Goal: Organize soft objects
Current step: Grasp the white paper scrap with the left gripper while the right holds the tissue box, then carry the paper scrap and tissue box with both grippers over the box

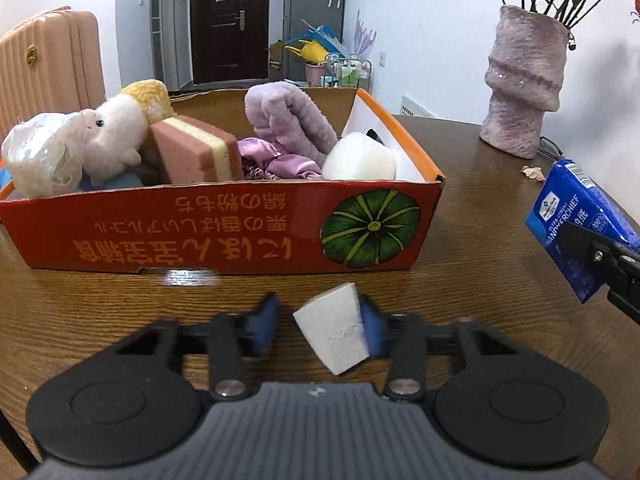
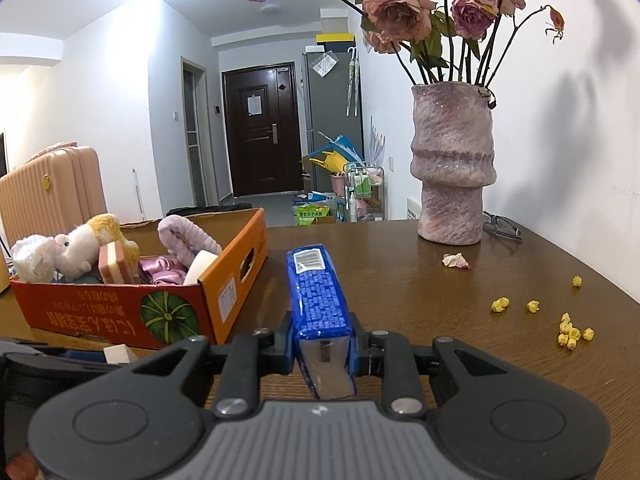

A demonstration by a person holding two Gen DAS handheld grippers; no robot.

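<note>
Well, from left to right: my left gripper has a white sponge wedge touching only its right pad, gap on the left, before the orange box. Open table lies rightward. My right gripper clamps the blue tissue pack; its near end is blurred.

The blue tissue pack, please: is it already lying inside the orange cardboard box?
No; the blue tissue pack is clamped in the right gripper above the table, outside the orange cardboard box.

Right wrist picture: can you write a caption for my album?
Right gripper clamps a blue tissue pack beside the pumpkin box.
</note>
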